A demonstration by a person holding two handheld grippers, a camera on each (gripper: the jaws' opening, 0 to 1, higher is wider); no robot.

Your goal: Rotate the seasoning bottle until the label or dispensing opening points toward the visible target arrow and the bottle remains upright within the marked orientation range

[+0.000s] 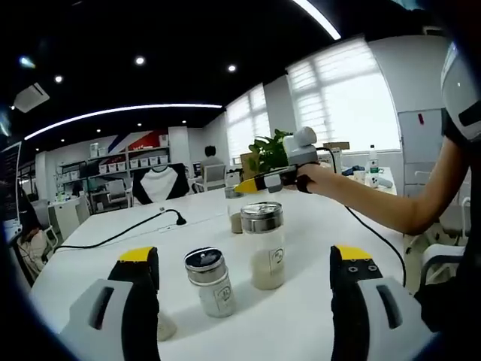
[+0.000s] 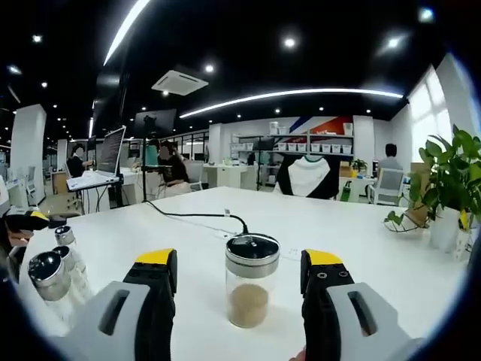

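Note:
In the right gripper view a clear seasoning bottle (image 2: 250, 280) with a dark, silver-rimmed lid and tan powder stands upright on the white table (image 2: 361, 233). It is between the jaws of my open right gripper (image 2: 240, 259), untouched. In the left gripper view that bottle (image 1: 234, 212) is at the back, with the right gripper (image 1: 246, 186) reaching it in a person's hand. My left gripper (image 1: 246, 256) is open, and a tall silver-lidded jar (image 1: 263, 244) and a small dark-lidded shaker (image 1: 210, 282) stand upright just ahead of its jaws.
A black cable (image 2: 203, 216) runs across the table's middle. Two shakers (image 2: 56, 274) stand at the left of the right gripper view. A potted plant (image 2: 443, 180) sits on the table's right side. Another small bottle (image 1: 165, 327) rests by my left jaw. Desks, shelves and seated people lie beyond.

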